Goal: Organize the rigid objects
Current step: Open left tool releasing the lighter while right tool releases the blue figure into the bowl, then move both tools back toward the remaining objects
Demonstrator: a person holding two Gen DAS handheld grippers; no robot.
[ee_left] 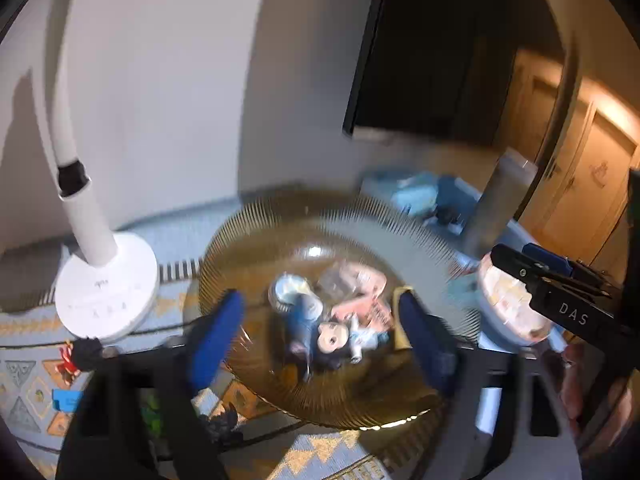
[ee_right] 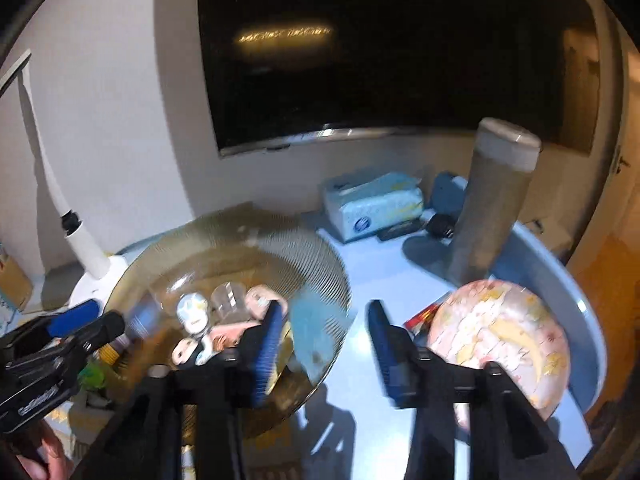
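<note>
An amber ribbed glass bowl [ee_left: 248,240] [ee_right: 312,248] holds several small toys: a dark-haired figurine [ee_left: 332,340] [ee_right: 184,352], pink pieces [ee_left: 360,304] and a white-and-blue mask-like piece [ee_right: 194,312]. My left gripper [ee_left: 320,300] [ee_right: 106,316] hangs open over the bowl, with the toys showing between its blue pads and nothing gripped. My right gripper [ee_right: 326,308] [ee_left: 520,254] is open too. It straddles the bowl's right rim, one finger over the inside and the other over the blue table [ee_right: 380,264]. A round pink floral tin [ee_right: 500,332] [ee_left: 508,304] lies just right of it.
A white lamp base [ee_left: 106,284] stands left of the bowl on a patterned cloth, with small toys near it. At the back are a tall grey cylinder [ee_right: 492,208], a tissue box [ee_right: 372,204] and a dark screen [ee_right: 400,48]. A hand shows at the lower left in the right wrist view.
</note>
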